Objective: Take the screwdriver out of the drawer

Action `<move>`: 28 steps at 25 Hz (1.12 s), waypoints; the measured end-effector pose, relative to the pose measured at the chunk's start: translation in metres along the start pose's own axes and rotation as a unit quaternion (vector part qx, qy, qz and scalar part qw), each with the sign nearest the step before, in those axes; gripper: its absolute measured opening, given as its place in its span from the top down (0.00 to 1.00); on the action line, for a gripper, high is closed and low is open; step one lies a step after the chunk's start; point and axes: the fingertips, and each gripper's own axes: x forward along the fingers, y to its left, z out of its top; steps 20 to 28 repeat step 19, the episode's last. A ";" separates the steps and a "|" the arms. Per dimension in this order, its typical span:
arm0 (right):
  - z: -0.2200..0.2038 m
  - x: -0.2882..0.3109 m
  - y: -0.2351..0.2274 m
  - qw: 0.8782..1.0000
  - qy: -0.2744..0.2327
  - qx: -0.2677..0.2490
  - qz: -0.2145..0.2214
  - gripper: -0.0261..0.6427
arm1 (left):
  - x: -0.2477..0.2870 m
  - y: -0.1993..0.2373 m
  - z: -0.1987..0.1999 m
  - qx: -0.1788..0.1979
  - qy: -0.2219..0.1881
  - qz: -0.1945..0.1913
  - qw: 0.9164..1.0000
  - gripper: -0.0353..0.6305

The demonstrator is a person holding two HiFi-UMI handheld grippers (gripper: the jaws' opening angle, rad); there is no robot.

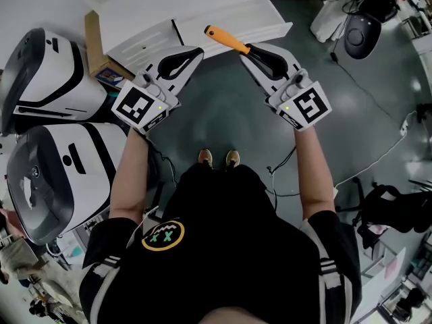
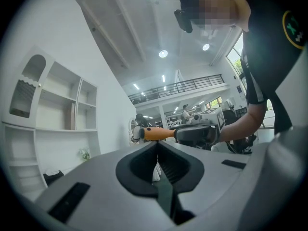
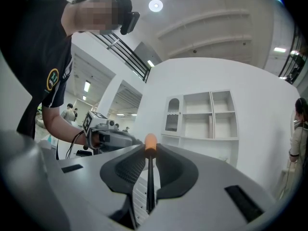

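Observation:
The screwdriver [image 1: 227,39] has an orange handle and a dark shaft. My right gripper [image 1: 248,51] is shut on the shaft, and the handle sticks out past the jaw tips toward the white drawer cabinet [image 1: 202,15]. In the right gripper view the shaft runs between the jaws, with the orange handle [image 3: 150,142] at their tips. My left gripper [image 1: 196,51] is held level beside it, jaws together with nothing in them. The left gripper view shows the orange handle [image 2: 156,134] and the right gripper [image 2: 195,134] off to the side.
Two large white-and-black machines [image 1: 47,79] [image 1: 61,174] stand at the left, next to a cardboard box [image 1: 98,46]. A black device [image 1: 362,32] and cables lie on the grey floor at the right. White wall shelves [image 3: 207,114] stand ahead.

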 end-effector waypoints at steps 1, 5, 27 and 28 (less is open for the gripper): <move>0.000 0.001 0.001 1.000 0.000 0.000 0.001 0.82 | -0.001 0.001 0.000 0.000 0.000 0.001 1.000 0.92; 0.000 0.002 0.003 1.000 0.000 0.000 0.001 0.82 | -0.004 0.003 0.001 0.001 0.002 0.003 1.000 0.92; 0.001 0.006 0.002 1.000 0.001 -0.003 -0.004 0.82 | -0.007 0.006 0.000 0.002 0.000 0.001 1.000 0.92; 0.001 0.006 0.002 1.000 0.001 -0.003 -0.004 0.82 | -0.007 0.006 0.000 0.002 0.000 0.001 1.000 0.92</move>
